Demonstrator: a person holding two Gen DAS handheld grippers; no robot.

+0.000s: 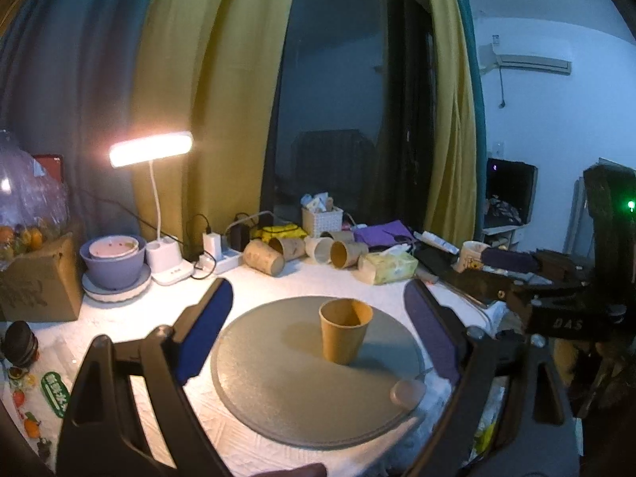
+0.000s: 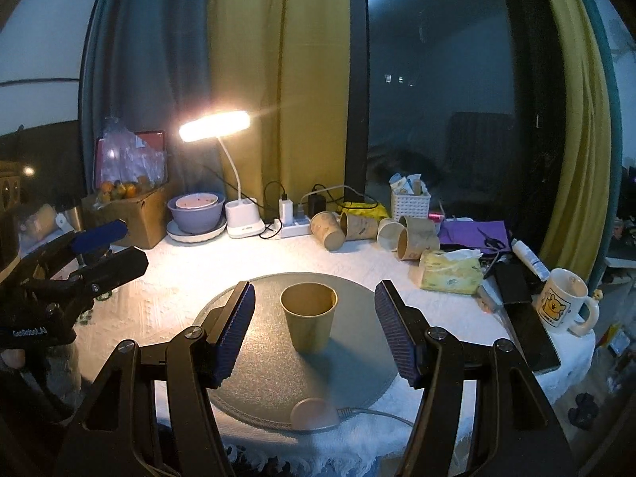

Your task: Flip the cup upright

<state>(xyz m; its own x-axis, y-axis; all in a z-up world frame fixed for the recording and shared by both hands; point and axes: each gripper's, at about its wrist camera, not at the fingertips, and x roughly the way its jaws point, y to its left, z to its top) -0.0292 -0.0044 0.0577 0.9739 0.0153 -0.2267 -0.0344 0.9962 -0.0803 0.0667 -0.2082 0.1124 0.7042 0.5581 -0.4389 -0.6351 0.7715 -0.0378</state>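
Right claw gapes around upright, seemingly empty cup.

Legible markings few.

- Left gripper, black body, seen from right wrist view: white lettering along its side, reads roughly "GeoRobot_AI"; small, partly uncertain.
- Right gripper, dark body, seen from left wrist view: raised letters "DAS" on its side.
- Green oval sticker on white tablecloth: white characters, too blurred to read.
- White mug: yellow bear picture, small print beneath, illegible.
- Tissue pack: print unreadable.
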